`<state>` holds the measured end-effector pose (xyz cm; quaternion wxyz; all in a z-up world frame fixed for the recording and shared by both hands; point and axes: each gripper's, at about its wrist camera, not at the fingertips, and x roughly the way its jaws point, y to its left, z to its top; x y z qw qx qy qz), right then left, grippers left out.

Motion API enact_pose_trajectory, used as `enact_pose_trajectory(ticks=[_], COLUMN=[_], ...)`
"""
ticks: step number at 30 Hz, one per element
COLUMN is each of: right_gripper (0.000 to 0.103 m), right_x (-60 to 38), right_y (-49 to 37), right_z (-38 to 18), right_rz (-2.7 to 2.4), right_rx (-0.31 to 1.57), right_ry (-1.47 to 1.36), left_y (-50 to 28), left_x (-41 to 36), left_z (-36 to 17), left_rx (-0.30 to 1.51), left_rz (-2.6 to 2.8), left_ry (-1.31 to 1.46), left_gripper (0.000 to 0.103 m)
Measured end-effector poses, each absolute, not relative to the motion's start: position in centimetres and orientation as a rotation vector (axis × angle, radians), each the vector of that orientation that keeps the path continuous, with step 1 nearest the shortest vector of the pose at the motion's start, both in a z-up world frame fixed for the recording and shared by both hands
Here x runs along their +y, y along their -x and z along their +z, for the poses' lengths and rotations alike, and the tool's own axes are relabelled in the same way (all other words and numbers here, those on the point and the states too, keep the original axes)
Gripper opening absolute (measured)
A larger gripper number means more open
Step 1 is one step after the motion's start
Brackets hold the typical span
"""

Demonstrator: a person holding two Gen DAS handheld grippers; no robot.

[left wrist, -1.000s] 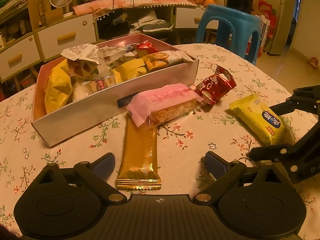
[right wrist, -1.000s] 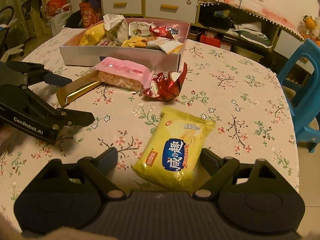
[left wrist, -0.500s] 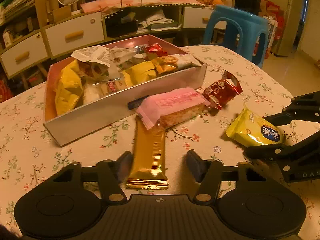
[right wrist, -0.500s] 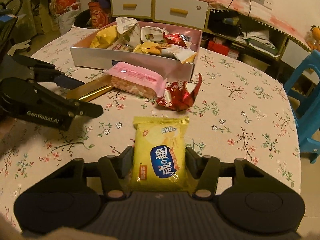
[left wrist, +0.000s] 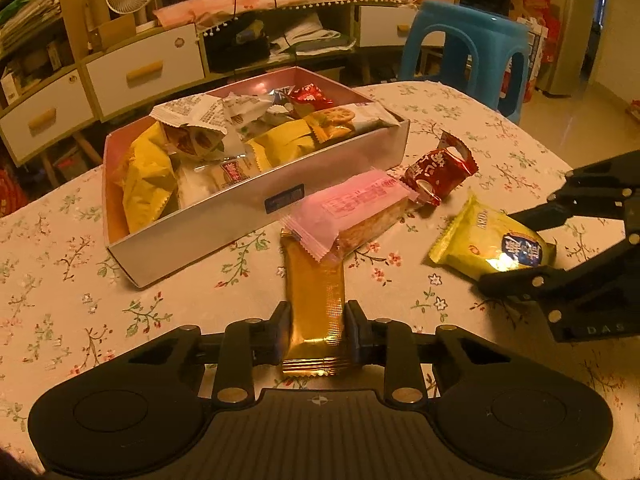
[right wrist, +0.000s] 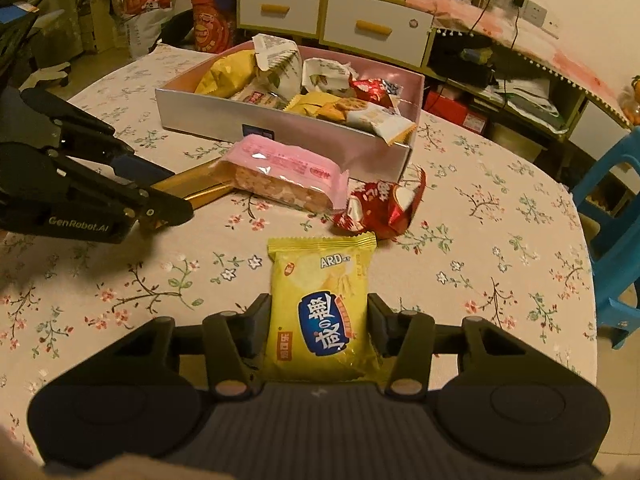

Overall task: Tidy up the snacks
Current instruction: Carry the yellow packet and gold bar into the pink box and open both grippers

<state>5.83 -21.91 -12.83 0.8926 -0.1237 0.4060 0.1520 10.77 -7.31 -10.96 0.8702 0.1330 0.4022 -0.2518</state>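
My left gripper [left wrist: 316, 320] has its jaws closing, and both pads press the sides of a gold snack bar [left wrist: 316, 280] lying on the floral table. The bar's far end is tucked under a pink wafer packet [left wrist: 352, 208]. My right gripper [right wrist: 318, 312] is also closing, its pads against a yellow cracker packet [right wrist: 320, 280] flat on the cloth. A red wrapper [right wrist: 380, 208] lies just beyond it. The silver-sided pink box [left wrist: 224, 216] holding several snacks stands behind these.
The table's rounded edge [right wrist: 588, 264] runs close on the right, with a blue plastic stool [left wrist: 468, 48] past it. Drawers and shelves [left wrist: 144, 68] line the wall behind the box. Bare cloth [left wrist: 80, 300] stretches to the left of the gold bar.
Both grippers' jaws have come together, the left onto the gold bar and the right onto the yellow packet. The yellow packet has turned straight between the right fingers.
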Motion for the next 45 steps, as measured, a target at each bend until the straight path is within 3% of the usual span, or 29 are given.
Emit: enact_pose_trajectory(ticks=[27, 45], right_gripper=[0.043, 0.043], right_x=[-17.0, -17.3], right_y=[-6.0, -14.0], right_z=[-9.9, -5.3], right_rz=[0.377, 0.321], right_rx=[0.777, 0.693], right_ry=[0.308, 0.290], left_y=[-9.2, -17.1], left_x=[-1.8, -3.2], left_z=[-8.0, -4.3], left_rx=[0.794, 0.701], left_rz=[-0.454, -0.399], left_ry=[-0.271, -0.296], left_gripper=[0.026, 0.026])
